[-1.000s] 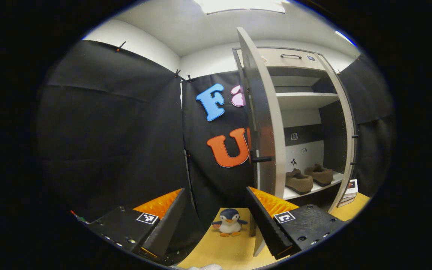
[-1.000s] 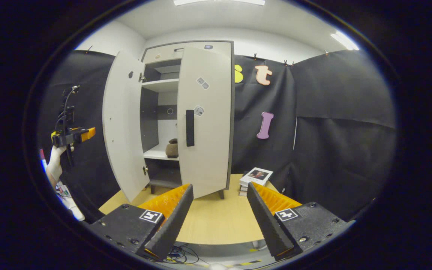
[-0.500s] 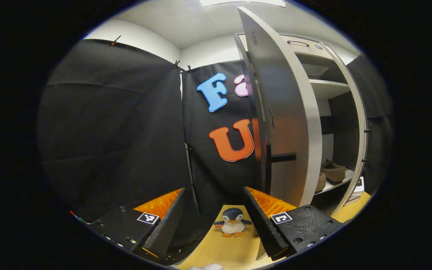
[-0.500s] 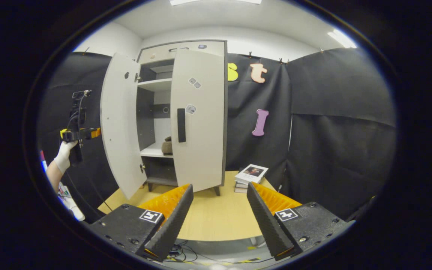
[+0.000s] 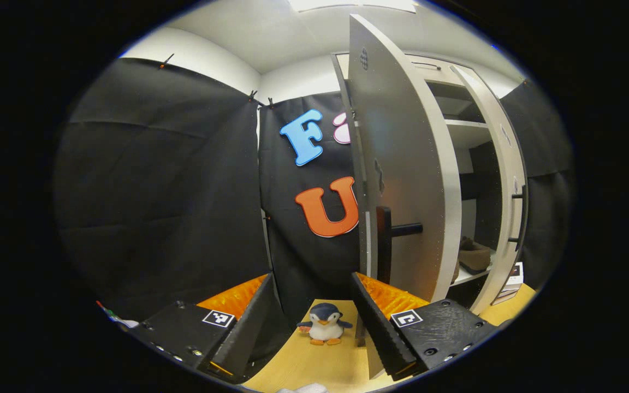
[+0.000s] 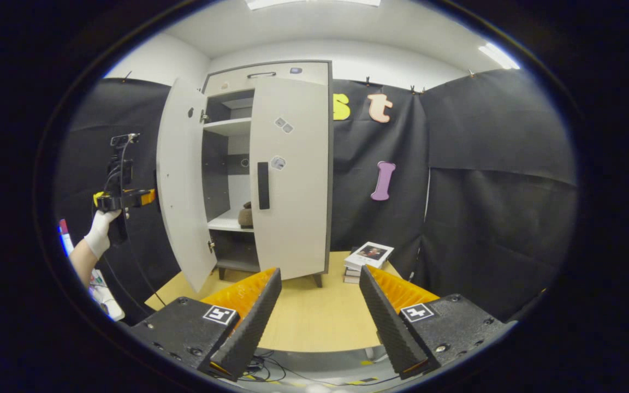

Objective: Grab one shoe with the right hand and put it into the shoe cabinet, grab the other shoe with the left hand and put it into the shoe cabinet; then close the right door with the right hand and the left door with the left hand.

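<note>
The shoe cabinet [image 6: 292, 76] stands at the back of the table. Its right door [image 6: 292, 174] is shut. The left door [image 5: 407, 164] [image 6: 183, 180] stands partly open, its dark handle [image 5: 402, 230] sticking out. A brown shoe [image 5: 473, 256] [image 6: 245, 214] rests on the lower shelf inside. My left gripper [image 5: 312, 322] is open and empty, close to the outer face of the left door. In the right gripper view that same left gripper [image 6: 123, 199] is held by a gloved hand beside the door. My right gripper [image 6: 320, 322] is open and empty, back from the cabinet above the table's near edge.
A toy penguin [image 5: 322, 326] sits on the wooden table [image 6: 309, 316] left of the cabinet. A stack of books [image 6: 369, 259] lies at the cabinet's right foot. Black cloth walls close in both sides. Cables hang below the table's front edge.
The left door has swung further toward shut, hiding more of the shelves and one shoe. My left gripper has followed the door. My right gripper has barely moved.
</note>
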`<state>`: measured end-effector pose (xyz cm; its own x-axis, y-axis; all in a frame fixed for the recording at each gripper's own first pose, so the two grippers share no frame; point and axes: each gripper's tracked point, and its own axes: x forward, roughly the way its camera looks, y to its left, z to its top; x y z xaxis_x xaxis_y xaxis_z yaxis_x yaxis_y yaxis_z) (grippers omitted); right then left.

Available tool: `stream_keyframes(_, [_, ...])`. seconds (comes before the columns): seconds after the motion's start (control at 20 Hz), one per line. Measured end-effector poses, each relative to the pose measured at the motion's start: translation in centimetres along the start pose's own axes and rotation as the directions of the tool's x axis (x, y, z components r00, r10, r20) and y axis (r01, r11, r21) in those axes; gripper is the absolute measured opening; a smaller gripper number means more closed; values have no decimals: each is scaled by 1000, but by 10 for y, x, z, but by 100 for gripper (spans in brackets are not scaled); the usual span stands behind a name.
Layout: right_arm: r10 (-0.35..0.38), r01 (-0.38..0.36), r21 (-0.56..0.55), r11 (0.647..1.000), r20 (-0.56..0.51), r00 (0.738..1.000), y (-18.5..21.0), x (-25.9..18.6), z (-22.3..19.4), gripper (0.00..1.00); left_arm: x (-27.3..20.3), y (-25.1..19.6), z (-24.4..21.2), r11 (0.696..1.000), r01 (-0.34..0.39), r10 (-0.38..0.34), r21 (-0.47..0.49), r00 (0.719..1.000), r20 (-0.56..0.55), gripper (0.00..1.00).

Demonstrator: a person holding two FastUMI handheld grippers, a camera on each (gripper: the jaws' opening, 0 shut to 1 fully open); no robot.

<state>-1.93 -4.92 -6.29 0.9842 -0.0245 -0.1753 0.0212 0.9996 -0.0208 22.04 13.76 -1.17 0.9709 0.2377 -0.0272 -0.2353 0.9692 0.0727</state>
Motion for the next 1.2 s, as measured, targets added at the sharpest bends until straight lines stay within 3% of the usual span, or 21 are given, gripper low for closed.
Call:
stream_keyframes(0.2, [24,-24,8,1000,-4,1000,-10,4,3,95,-5,-31,3,1000,17,-17,-1,1000,4,88])
stream_keyframes(0.5, [30,-30,3,1000,-7,1000,-26,10,9,94,1,-92,3,995,99,-99,-29,995,-5,86])
stream_keyframes(0.55, [29,-29,9,1000,-7,1000,-27,9,9,95,1,-102,1,993,112,-113,-23,994,-15,94])
stream_keyframes(0.65, [27,-27,15,1000,-7,1000,-27,7,11,94,-4,-118,5,990,139,-140,-23,990,-11,96])
stream_keyframes(1.2, [21,-23,38,999,43,999,-6,13,30,94,-101,-137,28,962,272,-271,-28,962,29,96])
